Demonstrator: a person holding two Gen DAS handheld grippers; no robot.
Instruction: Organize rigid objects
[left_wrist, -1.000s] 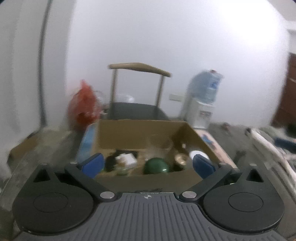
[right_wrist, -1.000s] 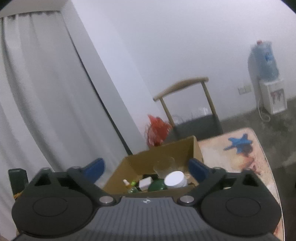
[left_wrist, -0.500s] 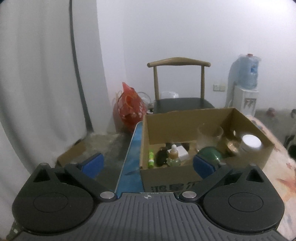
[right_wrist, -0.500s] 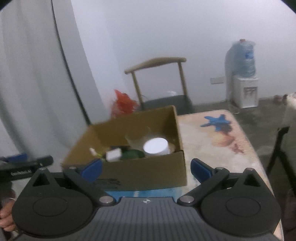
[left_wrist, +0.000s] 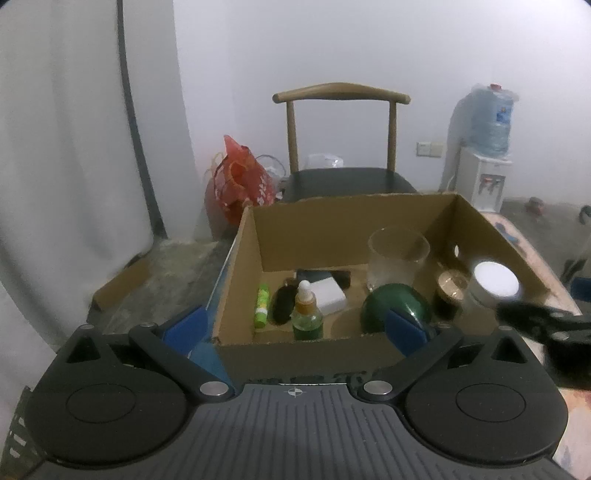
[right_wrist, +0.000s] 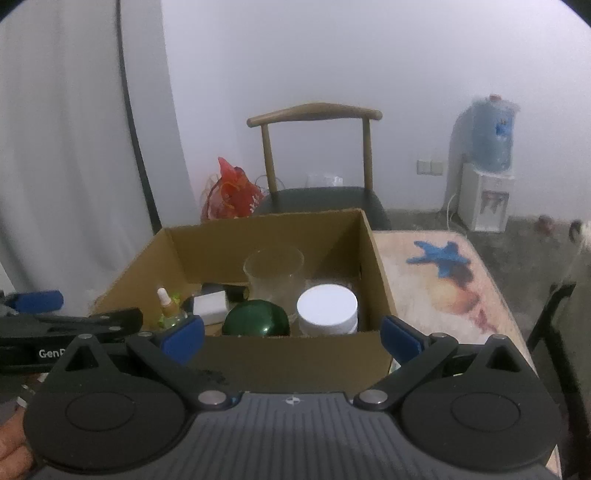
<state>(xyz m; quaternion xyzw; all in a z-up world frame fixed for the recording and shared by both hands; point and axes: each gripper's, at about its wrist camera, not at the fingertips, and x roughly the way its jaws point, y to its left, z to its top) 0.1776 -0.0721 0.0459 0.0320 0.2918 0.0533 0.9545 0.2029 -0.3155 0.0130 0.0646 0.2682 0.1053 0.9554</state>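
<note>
We hold both grippers just in front of the cardboard box (left_wrist: 424, 218), which we take as our landmark, and neither holds anything. Our left gripper (left_wrist: 295, 325) has its blue fingers spread wide, straddling the box's near left corner: one finger lies outside the left wall and the other appears over the near wall, before the green bowl (left_wrist: 397, 302). Our right gripper (right_wrist: 291, 336) is likewise spread wide, its fingers standing before the near wall of the box (right_wrist: 258, 236), apart from everything inside. Inside the box, the green bowl lies upside down near the front wall. Behind it, toward the back wall, stands a clear glass (left_wrist: 398, 258). In the front right corner sits a jar with a white lid (left_wrist: 495, 282), and just left of that jar is a small dark jar with a gold rim (left_wrist: 451, 288). A dropper bottle (left_wrist: 307, 314) stands upright against the front wall, left of the bowl, with a small green tube (left_wrist: 261, 304) lying near the left wall and a white block (left_wrist: 328, 293) behind the bottle. Beyond the box's back wall stands a wooden chair (left_wrist: 343, 147), with a red bag (left_wrist: 240, 181) to its left.
</note>
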